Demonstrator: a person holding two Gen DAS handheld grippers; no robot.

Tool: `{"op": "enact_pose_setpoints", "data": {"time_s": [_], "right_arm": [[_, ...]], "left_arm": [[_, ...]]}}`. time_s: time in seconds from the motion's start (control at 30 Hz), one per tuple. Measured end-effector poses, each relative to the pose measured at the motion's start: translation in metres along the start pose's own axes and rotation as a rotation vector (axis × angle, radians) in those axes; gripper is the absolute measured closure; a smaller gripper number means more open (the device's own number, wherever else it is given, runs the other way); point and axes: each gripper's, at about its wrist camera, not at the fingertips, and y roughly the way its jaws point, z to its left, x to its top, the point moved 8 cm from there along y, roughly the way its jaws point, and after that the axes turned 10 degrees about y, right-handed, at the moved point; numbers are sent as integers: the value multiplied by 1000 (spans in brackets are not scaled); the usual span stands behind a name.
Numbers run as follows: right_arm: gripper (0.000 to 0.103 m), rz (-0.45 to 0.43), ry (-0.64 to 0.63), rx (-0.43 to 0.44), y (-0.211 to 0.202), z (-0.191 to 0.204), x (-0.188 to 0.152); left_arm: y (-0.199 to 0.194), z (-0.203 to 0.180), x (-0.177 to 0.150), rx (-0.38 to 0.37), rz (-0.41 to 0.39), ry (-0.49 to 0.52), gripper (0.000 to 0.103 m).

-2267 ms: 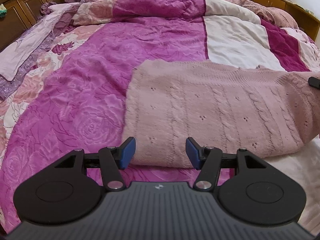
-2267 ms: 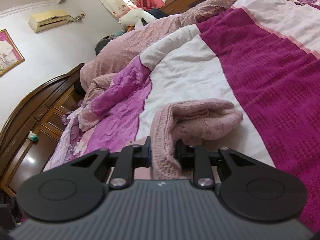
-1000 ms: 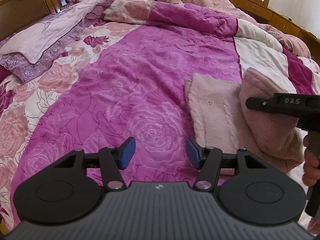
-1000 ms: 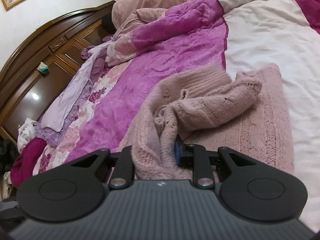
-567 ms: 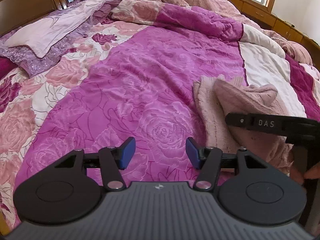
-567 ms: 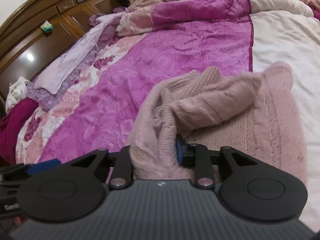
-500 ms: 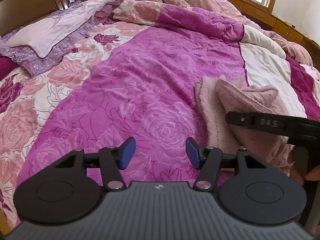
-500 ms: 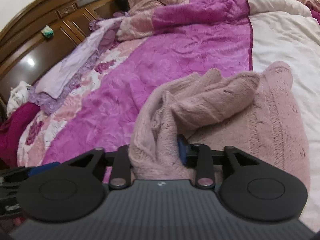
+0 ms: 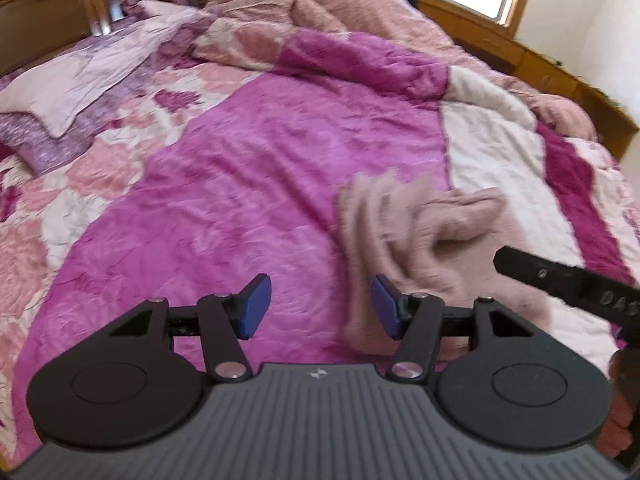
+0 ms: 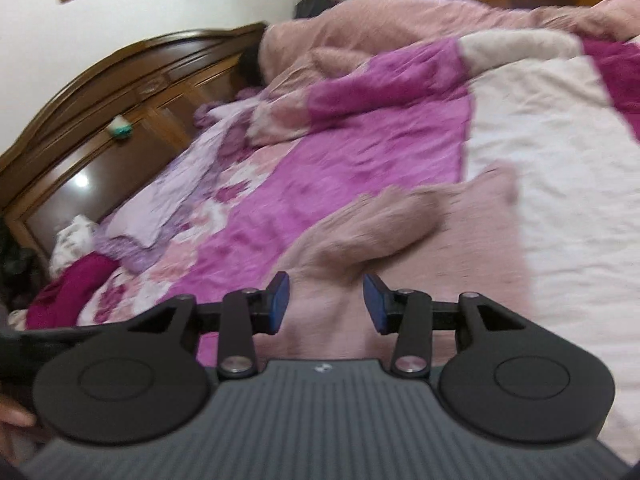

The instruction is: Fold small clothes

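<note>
Pink knit sweater (image 10: pixel 408 240) folded over at frame centre, still lumpy; your right claw (image 10: pixel 325 302) just opened, empty; left claw (image 9: pixel 320 306) open, empty.

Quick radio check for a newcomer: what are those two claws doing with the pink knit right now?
Right claw just opened, knit let go. Left claw open, empty. Pink sweater lies bunched on the quilt, fold unfinished. Nothing in the way.

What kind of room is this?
Most likely a bedroom. There is a big bed with a pink and purple quilt, a wooden headboard behind it, and a pillow. A pink sweater lies on the quilt.
</note>
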Motion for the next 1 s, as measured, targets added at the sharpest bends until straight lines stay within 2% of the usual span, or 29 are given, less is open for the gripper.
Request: {"op": "enact_pose_setpoints", "data": {"time_s": [0.2, 0.33, 0.57, 0.77, 0.83, 0.87, 0.9, 0.93, 1.0], "right_arm": [[58, -26, 95, -110, -5, -48, 5], [58, -48, 136, -162, -8, -72, 4], [58, -56, 159, -203, -3, -96, 4], [58, -57, 162, -196, 3, -104, 4], [58, -53, 163, -188, 5, -106, 3], [58, -52, 160, -187, 6, -106, 2], [58, -52, 158, -187, 7, -106, 2], [58, -52, 157, -184, 7, -105, 2], [58, -45, 156, -165, 7, -102, 2]], "left_arm": [[0, -38, 19, -52, -40, 68, 40], [20, -58, 30, -78, -41, 110, 40], [69, -91, 43, -81, -46, 277, 40], [116, -101, 40, -85, 14, 318, 40], [124, -102, 39, -86, 5, 320, 40], [127, -103, 39, -87, -12, 322, 44], [129, -103, 39, -97, -23, 322, 56], [130, -101, 39, -97, -25, 320, 85], [125, -90, 45, -92, -54, 259, 89]]}}
